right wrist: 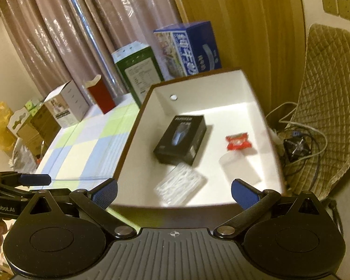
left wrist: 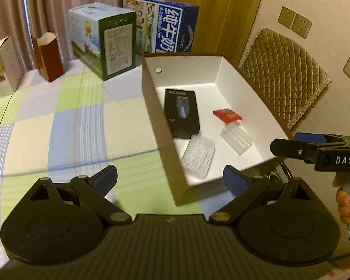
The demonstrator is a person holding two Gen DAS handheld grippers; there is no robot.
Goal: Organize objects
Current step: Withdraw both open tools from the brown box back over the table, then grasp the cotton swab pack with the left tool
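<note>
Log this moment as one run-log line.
left gripper: open | right gripper: open | white open cardboard box: holds black shaver carton, red packet

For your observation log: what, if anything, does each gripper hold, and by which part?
Nothing is held. The left gripper and right gripper are both open and empty, near the open box.

The checked cloth-covered bench [left wrist: 58, 126] lies bare left of the open white-lined cardboard box [left wrist: 235, 79], a wide lane up to the row of upright cartons [left wrist: 105, 39] along the curtain. Inside the box, floor shows at the far end and right side, around the black carton [left wrist: 182, 114], red packet [left wrist: 227, 116] and two clear plastic cases [left wrist: 198, 158]. A quilted chair back [left wrist: 284, 74] crowds its right wall.
</note>
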